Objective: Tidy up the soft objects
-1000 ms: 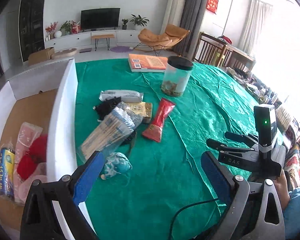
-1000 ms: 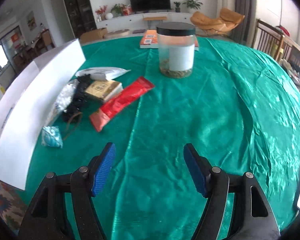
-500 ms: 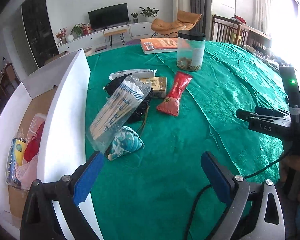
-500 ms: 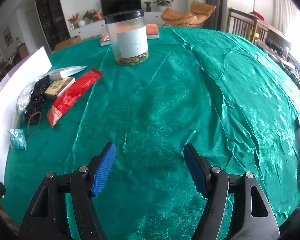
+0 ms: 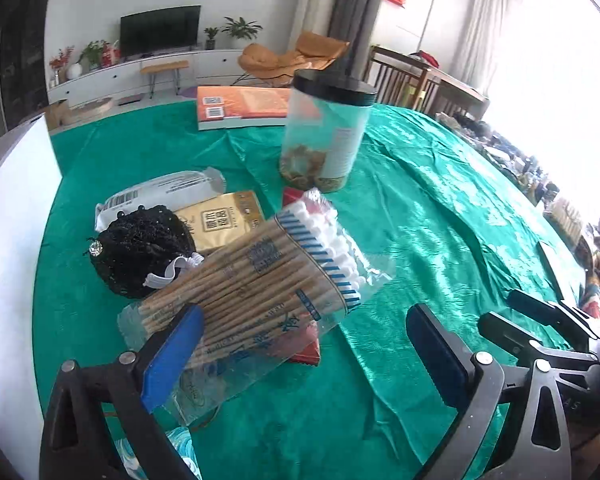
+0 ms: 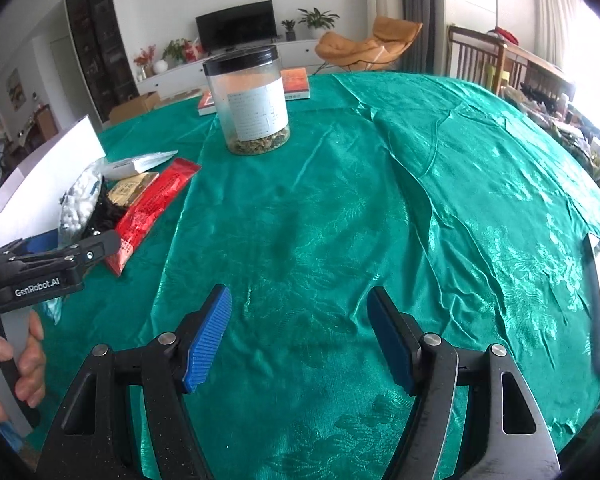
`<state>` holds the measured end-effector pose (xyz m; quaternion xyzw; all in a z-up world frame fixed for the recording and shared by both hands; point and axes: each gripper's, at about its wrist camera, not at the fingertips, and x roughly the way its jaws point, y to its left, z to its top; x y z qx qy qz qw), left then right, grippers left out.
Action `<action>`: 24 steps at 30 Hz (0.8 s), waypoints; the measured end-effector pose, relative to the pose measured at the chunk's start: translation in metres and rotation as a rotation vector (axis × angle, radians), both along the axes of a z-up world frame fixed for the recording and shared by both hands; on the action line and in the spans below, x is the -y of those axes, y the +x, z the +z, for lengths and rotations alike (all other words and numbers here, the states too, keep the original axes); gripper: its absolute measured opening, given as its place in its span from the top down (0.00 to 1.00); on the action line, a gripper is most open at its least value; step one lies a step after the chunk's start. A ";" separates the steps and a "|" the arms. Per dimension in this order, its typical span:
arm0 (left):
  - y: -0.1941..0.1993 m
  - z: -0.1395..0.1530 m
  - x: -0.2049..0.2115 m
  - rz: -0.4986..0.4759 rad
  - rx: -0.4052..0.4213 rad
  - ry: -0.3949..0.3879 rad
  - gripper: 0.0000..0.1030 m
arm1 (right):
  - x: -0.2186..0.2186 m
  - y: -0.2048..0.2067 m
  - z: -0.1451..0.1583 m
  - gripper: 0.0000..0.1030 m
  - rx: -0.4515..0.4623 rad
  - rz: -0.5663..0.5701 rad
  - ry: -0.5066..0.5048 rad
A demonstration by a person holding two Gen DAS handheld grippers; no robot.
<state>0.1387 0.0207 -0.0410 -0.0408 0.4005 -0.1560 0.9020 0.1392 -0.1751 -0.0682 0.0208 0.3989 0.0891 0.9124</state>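
Here, closing in on the bag of cotton swabs [image 5: 256,300], beside the black-lidded jar [image 5: 324,136] on the green worktop [image 5: 440,220]: left gripper [image 5: 300,344] with jaws apart, right gripper [image 6: 300,336] likewise, empty. Next, probably: straddling the bag, pinching gently.

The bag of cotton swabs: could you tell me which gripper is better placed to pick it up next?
Left. The left gripper is open right at the bag of cotton swabs; the right gripper hangs open over bare green tablecloth.
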 end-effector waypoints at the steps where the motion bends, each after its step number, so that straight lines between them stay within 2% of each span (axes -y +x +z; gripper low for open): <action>1: -0.003 0.007 0.000 0.010 0.023 0.016 0.03 | 0.005 -0.001 0.003 0.29 0.014 -0.017 0.014; 3: -0.012 0.019 -0.012 0.061 0.051 0.008 0.03 | 0.015 -0.003 0.007 0.29 0.037 -0.059 0.045; 6: -0.036 0.023 -0.037 0.133 0.038 -0.021 0.03 | 0.030 -0.001 0.007 0.29 0.030 -0.111 0.100; 11: -0.086 0.001 -0.036 0.129 0.027 0.104 0.03 | 0.037 0.010 -0.004 0.28 -0.041 -0.135 0.134; 14: -0.101 -0.021 -0.026 0.095 -0.016 0.138 0.03 | 0.032 0.011 -0.009 0.29 -0.064 -0.123 0.111; 17: -0.097 -0.042 -0.017 0.104 -0.060 0.197 0.03 | 0.024 0.013 -0.013 0.29 -0.087 -0.099 0.078; 21: -0.067 -0.052 -0.022 0.201 -0.123 0.185 0.03 | 0.016 0.015 -0.019 0.29 -0.111 -0.081 0.036; 24: -0.041 -0.054 -0.023 0.253 -0.152 0.209 0.03 | 0.015 0.015 -0.019 0.29 -0.115 -0.082 0.025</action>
